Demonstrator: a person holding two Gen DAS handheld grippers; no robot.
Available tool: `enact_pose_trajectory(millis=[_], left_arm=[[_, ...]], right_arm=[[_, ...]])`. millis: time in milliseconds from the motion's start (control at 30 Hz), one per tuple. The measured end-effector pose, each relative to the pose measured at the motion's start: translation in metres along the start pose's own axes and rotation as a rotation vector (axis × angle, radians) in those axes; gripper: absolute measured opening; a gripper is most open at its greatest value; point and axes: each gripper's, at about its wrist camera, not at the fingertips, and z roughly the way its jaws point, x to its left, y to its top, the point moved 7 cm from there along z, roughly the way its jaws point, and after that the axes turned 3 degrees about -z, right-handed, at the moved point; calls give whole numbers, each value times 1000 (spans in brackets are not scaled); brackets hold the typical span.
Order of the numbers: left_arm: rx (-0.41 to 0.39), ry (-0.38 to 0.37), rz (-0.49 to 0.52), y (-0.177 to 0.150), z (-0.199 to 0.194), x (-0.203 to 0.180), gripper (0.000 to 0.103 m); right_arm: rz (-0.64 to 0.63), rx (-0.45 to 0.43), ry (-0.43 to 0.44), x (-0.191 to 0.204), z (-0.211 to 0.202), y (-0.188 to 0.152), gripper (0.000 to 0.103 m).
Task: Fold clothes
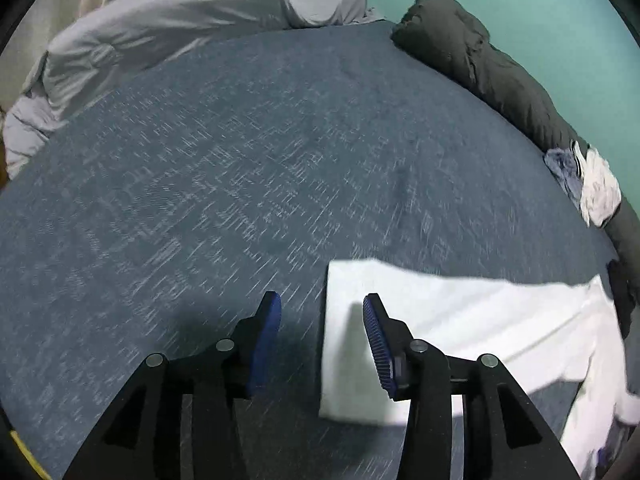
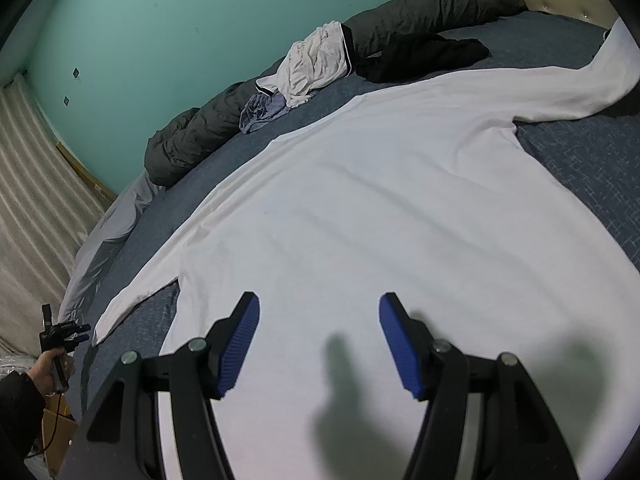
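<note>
Your white long-sleeve shirt (image 2: 360, 208) lies spread flat on the blue bed cover (image 2: 592, 160), both sleeves out to the sides, no fold showing in it. Your right gripper (image 2: 319, 344) hangs over the body of the shirt, jaws apart w/ nothing between them. Your left gripper (image 1: 322, 344) is also apart and empty, sitting over the end of one sleeve (image 1: 360, 340), half over bare cover.

Risks from here, as I judge them:
- Left jaws straddle the sleeve edge. Close there and you may pinch the cover along w/ the cloth, dragging both.
- Right gripper is mid-panel; a pinch there likely catches only the top layer, so the shirt tents instead of folding clean.
- Fabric looks thin and limp. Lift one side faster than the other and it will prob skew or wrinkle.
- The crumpled white garment (image 2: 316, 64), grey-blue piece (image 2: 262, 112) and dark duvet roll (image 2: 400, 20) sit near the far sleeve; a wide swing could snag them.
</note>
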Motion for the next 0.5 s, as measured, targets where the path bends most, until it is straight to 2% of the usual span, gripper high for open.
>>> enact_pose_trajectory(millis=[100,200,233,267,300,367,433,500], left_arm=[[2,14,-10,6,18,1,46],[9,-14,-10,11,28,-1,43],[18,-25,-8,11,31,-3,37],[27,-36,-6,11,33,-4,20],[29,-33,2,11,34,-5,10],[31,-32,13,10,35,-6,1],[27,-44,15,10,33,-6,1],[-9,-12,23,12,25,-2,1]], right_arm=[[-1,4,-5,-1,1,0,63],[-2,8,-10,-2,3,-1,63],[-2,9,-12,-2,4,-1,63],[-3,10,-12,-2,4,-1,63],[-5,11,-12,-1,5,-1,63],[-12,14,-11,1,6,-2,63],[-23,20,-11,4,8,-3,63],[-26,23,-10,4,8,-4,63]])
